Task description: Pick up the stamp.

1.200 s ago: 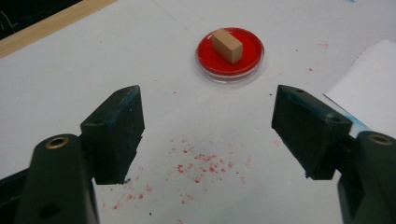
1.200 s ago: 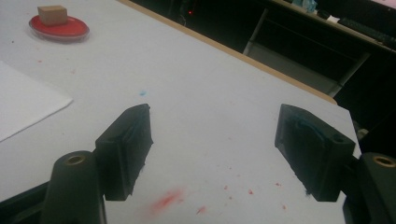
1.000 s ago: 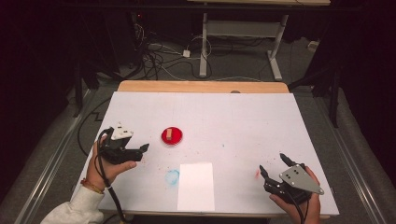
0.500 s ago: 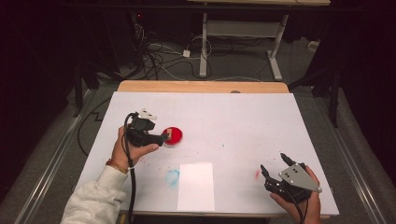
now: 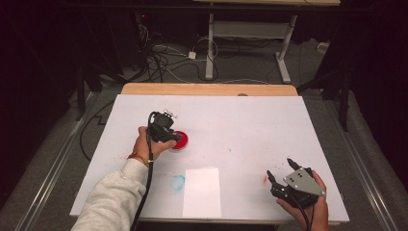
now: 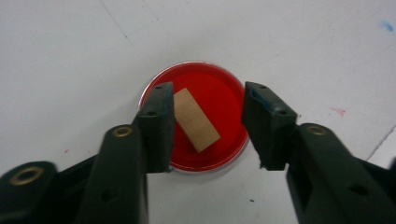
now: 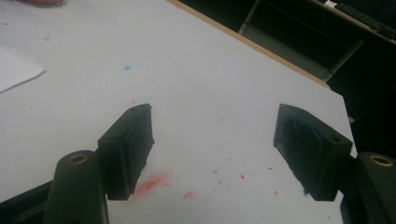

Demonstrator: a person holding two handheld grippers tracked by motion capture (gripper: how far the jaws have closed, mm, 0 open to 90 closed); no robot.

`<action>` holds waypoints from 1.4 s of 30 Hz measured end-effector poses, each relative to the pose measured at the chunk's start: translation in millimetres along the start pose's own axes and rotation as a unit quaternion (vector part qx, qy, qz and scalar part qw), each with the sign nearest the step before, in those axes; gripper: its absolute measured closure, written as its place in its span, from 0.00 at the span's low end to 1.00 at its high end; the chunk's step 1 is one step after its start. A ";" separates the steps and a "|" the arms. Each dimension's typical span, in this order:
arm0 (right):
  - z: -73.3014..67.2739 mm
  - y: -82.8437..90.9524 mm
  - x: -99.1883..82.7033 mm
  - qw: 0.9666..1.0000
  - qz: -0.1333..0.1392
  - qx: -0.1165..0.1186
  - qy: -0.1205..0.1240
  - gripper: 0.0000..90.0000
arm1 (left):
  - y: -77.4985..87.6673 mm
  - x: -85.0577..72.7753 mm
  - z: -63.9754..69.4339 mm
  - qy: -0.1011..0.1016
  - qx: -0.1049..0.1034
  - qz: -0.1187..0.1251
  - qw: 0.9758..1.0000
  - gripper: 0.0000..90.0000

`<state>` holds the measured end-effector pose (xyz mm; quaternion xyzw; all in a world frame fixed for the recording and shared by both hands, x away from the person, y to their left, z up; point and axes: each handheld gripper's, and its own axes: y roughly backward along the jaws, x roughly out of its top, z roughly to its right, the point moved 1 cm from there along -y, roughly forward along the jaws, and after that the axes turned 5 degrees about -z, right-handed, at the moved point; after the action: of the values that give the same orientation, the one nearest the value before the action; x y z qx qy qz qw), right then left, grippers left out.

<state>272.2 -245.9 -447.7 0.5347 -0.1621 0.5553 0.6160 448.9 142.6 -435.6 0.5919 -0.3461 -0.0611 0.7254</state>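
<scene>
A white-topped bench [image 5: 250, 125] stands in a dim room, its far edge showing a strip of bare light wood [image 5: 207, 89]. The white surface carries faint red and blue paint smears. Grey carpeted floor [image 5: 43, 159] lies around the bench. Beyond the bench, a tangle of black and white cables [image 5: 168, 60] runs across the floor to a small white box. Farther back stands a second table on a white metal frame [image 5: 250, 36]. Dark curtains [image 5: 380, 57] close in both sides.
</scene>
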 end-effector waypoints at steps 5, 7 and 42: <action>-1.1 1.1 1.0 1.000 0.001 -0.001 0.009 0.33 | -3.2 -0.1 0.2 0.001 0.001 -0.009 1.000 0.70; -1.3 1.2 1.7 1.000 0.001 -0.005 0.012 0.33 | -4.1 0.3 0.1 0.001 0.006 -0.011 1.000 0.73; -3.1 -5.3 3.9 1.000 -0.011 0.002 0.024 0.34 | -14.6 0.6 -8.0 -0.031 0.014 -0.027 0.999 0.82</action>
<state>276.8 -240.3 -448.3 0.5240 -0.1402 0.5618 0.6246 458.6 144.6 -449.0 0.6093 -0.3533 -0.0944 0.7036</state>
